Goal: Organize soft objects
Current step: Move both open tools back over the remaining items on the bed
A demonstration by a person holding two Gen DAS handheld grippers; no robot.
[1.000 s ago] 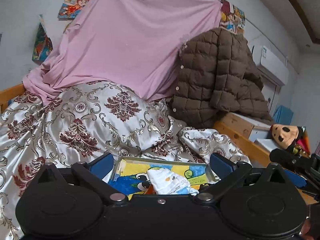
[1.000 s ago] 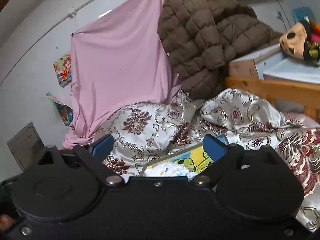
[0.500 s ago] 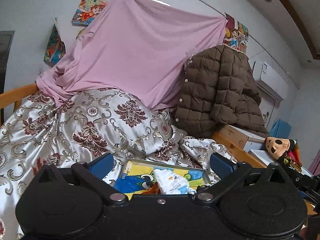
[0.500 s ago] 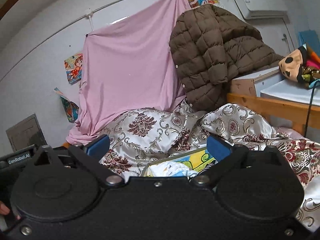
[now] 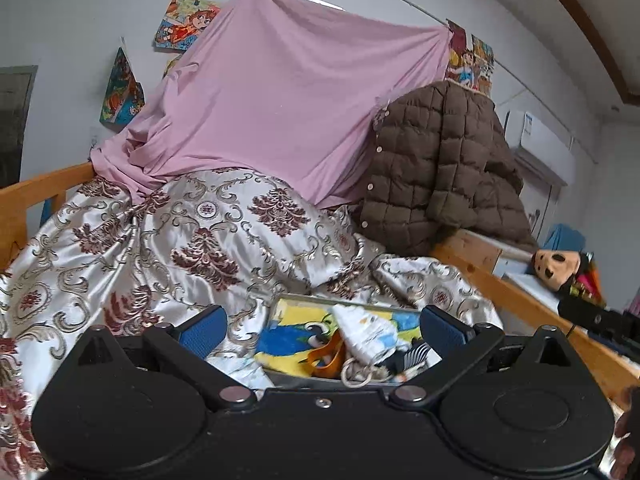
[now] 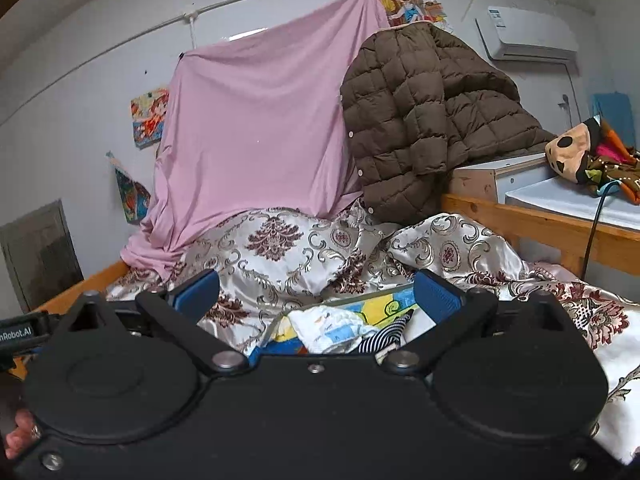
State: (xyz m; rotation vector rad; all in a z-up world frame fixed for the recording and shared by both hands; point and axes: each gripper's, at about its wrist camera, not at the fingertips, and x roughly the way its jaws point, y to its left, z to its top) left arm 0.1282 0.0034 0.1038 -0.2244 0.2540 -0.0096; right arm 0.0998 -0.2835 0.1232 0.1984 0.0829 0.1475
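Note:
A shallow tray with a yellow and blue cartoon print lies on the patterned satin bedspread. In it are a white printed cloth, an orange item and a black-and-white striped piece. My left gripper is open, its blue pads wide apart above the tray's near side, holding nothing. In the right wrist view the tray, white cloth and striped piece lie just ahead of my right gripper, which is open and empty.
A pink sheet hangs from a rail against the back wall. A brown quilted jacket is draped at the right over a wooden bed frame. A plush toy lies on a white cabinet to the right.
Both views have tilted down and drawn nearer the tray, so more of its contents show: the orange item and the striped piece have come into sight. Both grippers stay open.

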